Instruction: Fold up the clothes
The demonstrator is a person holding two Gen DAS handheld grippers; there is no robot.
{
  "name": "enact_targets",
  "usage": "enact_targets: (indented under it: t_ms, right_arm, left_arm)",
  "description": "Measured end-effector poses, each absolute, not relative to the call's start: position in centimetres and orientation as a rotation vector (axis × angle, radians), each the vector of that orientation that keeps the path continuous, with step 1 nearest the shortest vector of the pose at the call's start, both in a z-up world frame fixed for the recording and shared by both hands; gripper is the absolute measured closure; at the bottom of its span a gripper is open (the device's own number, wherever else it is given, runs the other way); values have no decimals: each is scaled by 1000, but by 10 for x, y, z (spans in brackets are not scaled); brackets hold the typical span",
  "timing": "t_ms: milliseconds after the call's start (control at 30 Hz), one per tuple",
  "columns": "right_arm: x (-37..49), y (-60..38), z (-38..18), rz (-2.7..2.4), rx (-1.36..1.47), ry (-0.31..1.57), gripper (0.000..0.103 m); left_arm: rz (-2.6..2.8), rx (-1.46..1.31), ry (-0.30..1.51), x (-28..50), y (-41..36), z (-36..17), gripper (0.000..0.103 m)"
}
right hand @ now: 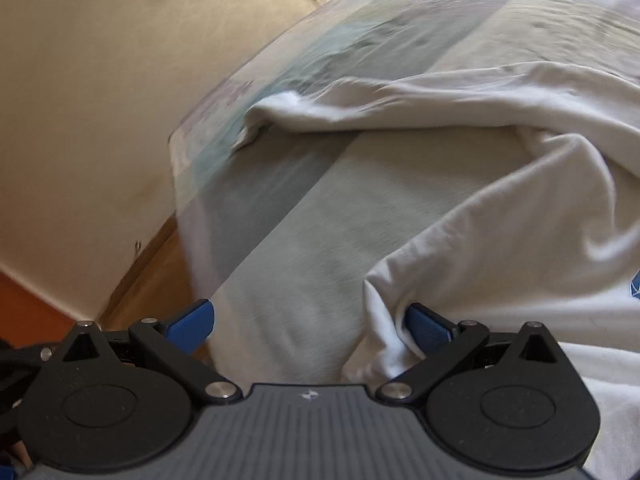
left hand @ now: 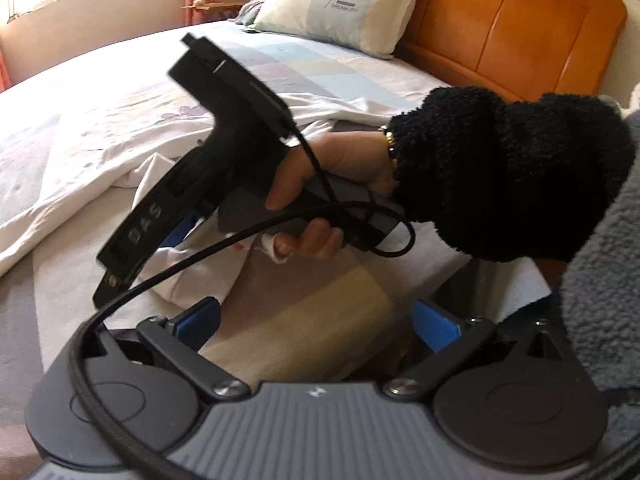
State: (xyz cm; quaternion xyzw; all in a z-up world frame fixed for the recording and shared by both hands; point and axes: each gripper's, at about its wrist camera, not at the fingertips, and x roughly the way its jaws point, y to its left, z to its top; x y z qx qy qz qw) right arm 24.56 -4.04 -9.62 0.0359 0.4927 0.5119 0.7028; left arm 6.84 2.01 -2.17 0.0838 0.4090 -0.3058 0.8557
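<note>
Clearly both claws stand apart: the left claw (left hand: pixel 316 320) hovers empty over the bed (left hand: pixel 312 292), and the right claw (right hand: pixel 308 320) has white garment (right hand: pixel 500 240) cloth against one pad, unclamped. The garment lies rumpled toward 2 o'clock. Best to pinch a hem edge squarely, I judge. The bed edge (right hand: pixel 188 216) runs at 9 o'clock; open mattress lies ahead.

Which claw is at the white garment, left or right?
The right claw: open, its right pad against a fold of the white garment. The left claw hangs open over bare bedsheet.
</note>
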Motion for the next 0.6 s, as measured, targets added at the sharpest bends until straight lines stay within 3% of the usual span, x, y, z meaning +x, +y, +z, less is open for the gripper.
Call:
enact_targets:
  t_ms: [200,300,600]
  right_arm:
    - [231,-56,-85,1206,147,1113,0]
    - [228,-69,-67,1120,98,1020,0]
    - [224,-224,-34,783,309,866,0]
  left_arm:
    - [-678,188,856,66,10,-19,1]
    - [-688,203,845,65,2,-17,1]
    - [-742,222,832,63,-11,-20,1]
